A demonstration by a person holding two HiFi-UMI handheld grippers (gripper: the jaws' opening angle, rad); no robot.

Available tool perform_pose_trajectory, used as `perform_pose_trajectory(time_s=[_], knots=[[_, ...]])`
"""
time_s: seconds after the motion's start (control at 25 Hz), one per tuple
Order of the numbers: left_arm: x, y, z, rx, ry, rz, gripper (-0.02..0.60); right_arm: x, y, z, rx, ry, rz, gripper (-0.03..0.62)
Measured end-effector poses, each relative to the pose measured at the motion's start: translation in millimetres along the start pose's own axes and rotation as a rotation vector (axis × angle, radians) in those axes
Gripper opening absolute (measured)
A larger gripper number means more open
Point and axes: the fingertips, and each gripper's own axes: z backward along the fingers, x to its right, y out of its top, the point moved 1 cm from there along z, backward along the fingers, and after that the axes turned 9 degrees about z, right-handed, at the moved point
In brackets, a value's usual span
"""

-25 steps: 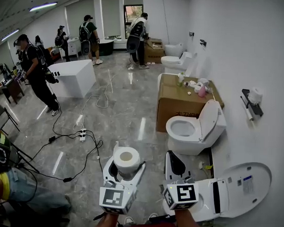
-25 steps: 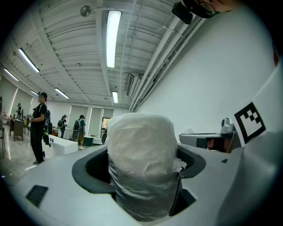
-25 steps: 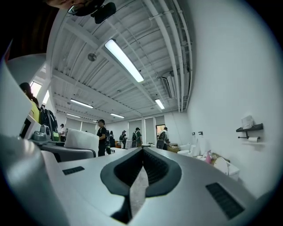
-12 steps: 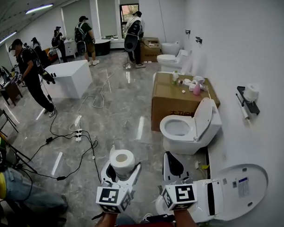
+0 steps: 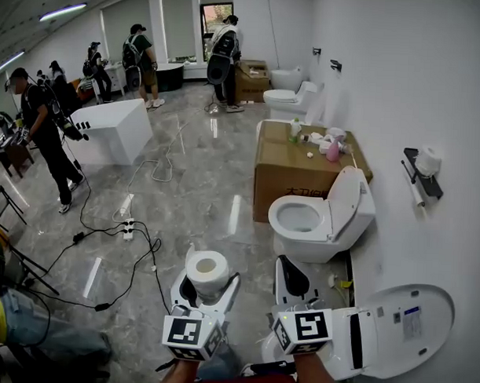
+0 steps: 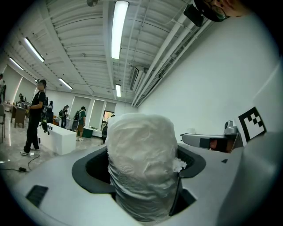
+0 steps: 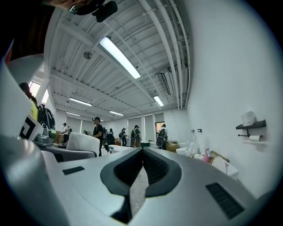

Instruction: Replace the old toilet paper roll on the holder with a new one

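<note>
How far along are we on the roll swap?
Done: the new roll is picked up, clamped in the left tool. In hand: only that; the right tool is shut and empty. Left: the wall holder is not yet reached, and the old roll sits on it, to be removed.

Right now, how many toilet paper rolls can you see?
3: a new roll in the left gripper, a second roll on the wall shelf, a thin roll on the holder beneath. Others may be hidden.
</note>
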Motion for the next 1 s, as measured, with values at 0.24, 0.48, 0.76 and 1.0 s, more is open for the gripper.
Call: perform_pose_trajectory(time_s=[0.24, 0.48, 0.76, 1.0], knots=[[-40.1, 16.0, -33.2, 0.018, 0.018, 0.017, 0.425, -6.6, 1.3, -53.3, -0.002, 0.002, 0.02, 0.018], [-97.8, 33.2, -72.2, 0.043, 0.005, 0.023, 0.425, -23.9, 4.5, -122.7, -0.001, 0.009, 0.035, 0.018], [-155.2, 64.6, -117.6, 0.037, -0.003, 0.022, 0.425, -36.9, 11.4, -197.5, -0.004, -0.021, 0.044, 0.018], [-178.5, 68.7, -152.4, 0.019, -0.057, 0.007, 0.425, -34.3, 7.9, -230.5, -0.017, -0.078, 0.054, 0.018]])
